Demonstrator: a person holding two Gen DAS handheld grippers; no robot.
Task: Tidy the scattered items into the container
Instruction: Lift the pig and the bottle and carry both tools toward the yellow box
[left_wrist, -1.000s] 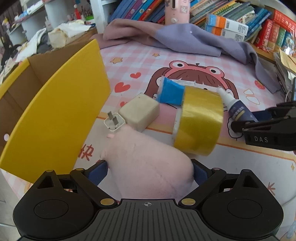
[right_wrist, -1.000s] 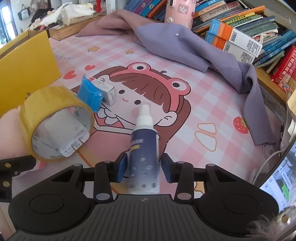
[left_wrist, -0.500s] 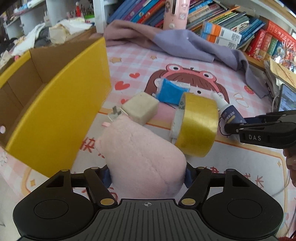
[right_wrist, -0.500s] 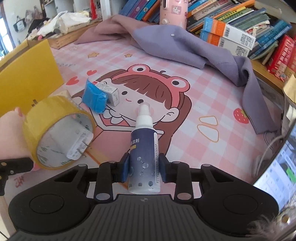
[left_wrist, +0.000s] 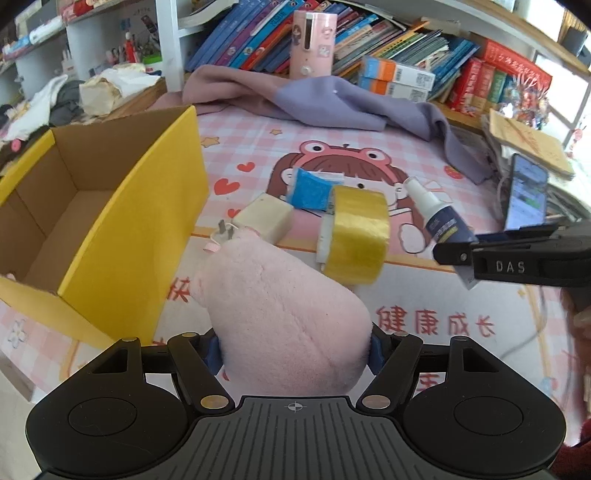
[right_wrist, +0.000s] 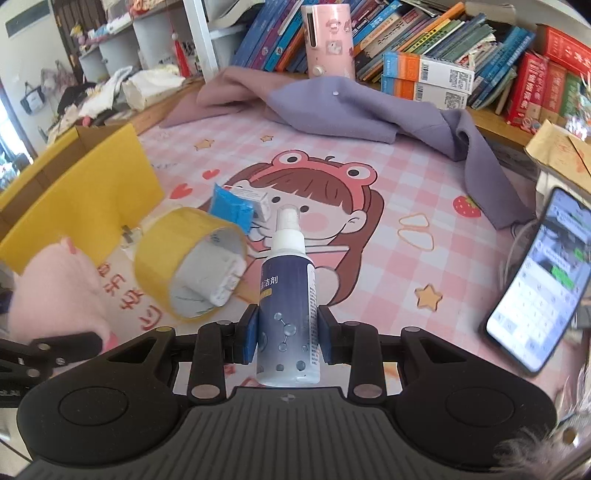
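Observation:
My left gripper (left_wrist: 293, 349) is shut on a pink plush toy (left_wrist: 284, 314) and holds it above the mat, right of the open yellow cardboard box (left_wrist: 110, 221). My right gripper (right_wrist: 286, 338) is shut on a dark blue spray bottle (right_wrist: 286, 295) with a white nozzle, lifted off the mat; the bottle also shows in the left wrist view (left_wrist: 441, 218). On the mat lie a yellow tape roll (left_wrist: 354, 236), a cream plug charger (left_wrist: 264, 221) and a small blue-wrapped box (left_wrist: 310, 188).
A purple cloth (left_wrist: 332, 99) lies at the back of the pink cartoon mat (left_wrist: 424, 295). Books (left_wrist: 406, 62) and a pink canister (left_wrist: 314, 44) stand behind it. A lit phone (right_wrist: 543, 280) lies at the right edge.
Both grippers have risen and pulled back with their loads: the plush toy and the spray bottle are now higher off the mat. More of the box interior shows.

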